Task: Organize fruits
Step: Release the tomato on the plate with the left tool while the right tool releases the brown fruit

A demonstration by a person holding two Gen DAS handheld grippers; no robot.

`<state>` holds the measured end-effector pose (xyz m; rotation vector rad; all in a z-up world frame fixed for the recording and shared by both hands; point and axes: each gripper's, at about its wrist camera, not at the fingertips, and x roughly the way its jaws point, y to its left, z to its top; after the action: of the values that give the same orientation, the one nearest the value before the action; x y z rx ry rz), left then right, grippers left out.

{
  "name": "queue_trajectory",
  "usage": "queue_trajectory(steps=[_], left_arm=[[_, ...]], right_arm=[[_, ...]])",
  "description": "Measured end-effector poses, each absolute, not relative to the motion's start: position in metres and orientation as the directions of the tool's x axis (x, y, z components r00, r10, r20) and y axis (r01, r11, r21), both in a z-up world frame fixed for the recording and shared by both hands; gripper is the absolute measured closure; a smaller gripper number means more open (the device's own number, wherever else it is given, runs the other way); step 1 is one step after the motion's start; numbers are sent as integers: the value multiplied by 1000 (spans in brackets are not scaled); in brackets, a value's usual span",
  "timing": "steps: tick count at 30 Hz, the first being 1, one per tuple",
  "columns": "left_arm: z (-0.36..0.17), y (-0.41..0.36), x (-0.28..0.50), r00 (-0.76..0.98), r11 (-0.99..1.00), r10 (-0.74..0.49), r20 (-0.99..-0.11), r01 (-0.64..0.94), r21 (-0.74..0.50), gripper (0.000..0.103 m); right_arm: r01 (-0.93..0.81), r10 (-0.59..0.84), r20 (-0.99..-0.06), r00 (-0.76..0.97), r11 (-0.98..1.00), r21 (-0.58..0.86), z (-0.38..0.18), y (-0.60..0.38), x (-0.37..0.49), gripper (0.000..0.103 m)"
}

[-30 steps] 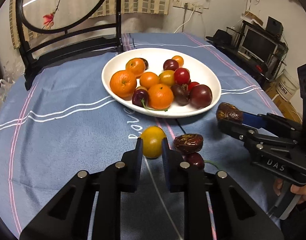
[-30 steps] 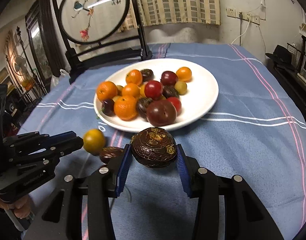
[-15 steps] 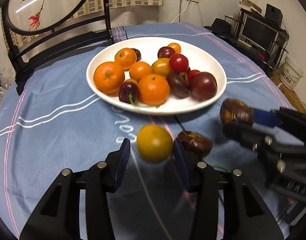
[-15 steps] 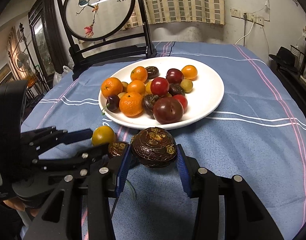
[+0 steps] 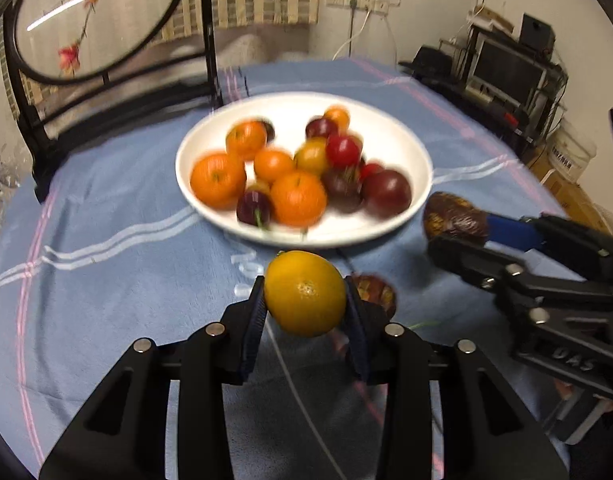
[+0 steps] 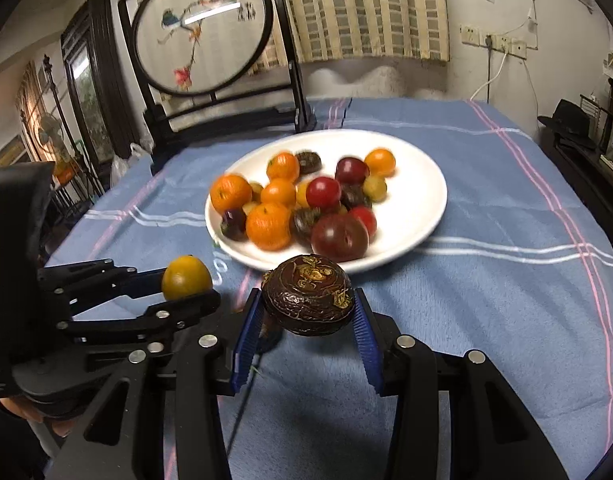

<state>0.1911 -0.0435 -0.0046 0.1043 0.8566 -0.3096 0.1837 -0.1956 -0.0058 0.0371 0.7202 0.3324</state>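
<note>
Both grippers loaded, fruit bound for the plate

Left gripper (image 5: 305, 308) is closing on a yellow citrus (image 5: 305, 299), pads on its sides, long axis across the jaws, navel facing the camera. Right gripper (image 6: 308, 314) pinches a dark wrinkled fruit (image 6: 308, 295), flattish, broad axis across the jaws. Both sit just short of the plate (image 5: 410, 152). Next, judged: carry forward, release onto bare plate

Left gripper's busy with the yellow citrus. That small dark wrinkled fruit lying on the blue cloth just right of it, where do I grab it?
Judging from the left wrist view, take the small dark wrinkled fruit across its middle, coming down from above, pads either side. It lies low on the blue tablecloth, partly hidden behind the left gripper, whose jaws are closing on the yellow citrus, so clear that first.
</note>
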Motion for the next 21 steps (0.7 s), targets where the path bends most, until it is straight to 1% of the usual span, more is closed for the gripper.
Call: queue_trajectory(steps=[3, 7, 11, 15, 16, 18, 19, 21], left_arm=[[16, -47, 205, 643, 953, -230, -731, 301, -36, 67], [31, -52, 239, 653, 964, -220, -725, 257, -62, 67], [27, -60, 270, 640, 973, -194, -743, 222, -63, 67], [16, -70, 293, 629, 979, -162, -761, 200, -43, 66], [12, -70, 298, 630, 982, -155, -761, 185, -47, 64], [11, -67, 300, 644, 987, -141, -752, 149, -58, 46], [12, -65, 299, 649, 989, -139, -748, 129, -73, 34], [15, -59, 295, 657, 987, -157, -737, 121, -102, 33]], right_arm=[[-286, 308, -617, 725, 948, 137, 8, -194, 193, 58], [-280, 298, -598, 744, 952, 126, 20, -192, 215, 58], [-227, 265, -597, 757, 964, 140, 15, -201, 245, 58], [-179, 261, -632, 730, 965, 191, -4, -216, 270, 56], [-175, 271, -632, 726, 962, 210, -7, -220, 273, 47], [-159, 271, -630, 727, 960, 230, -11, -228, 273, 38], [-154, 270, -632, 727, 960, 234, -11, -231, 272, 38], [-152, 263, -635, 726, 962, 226, -10, -234, 268, 38]])
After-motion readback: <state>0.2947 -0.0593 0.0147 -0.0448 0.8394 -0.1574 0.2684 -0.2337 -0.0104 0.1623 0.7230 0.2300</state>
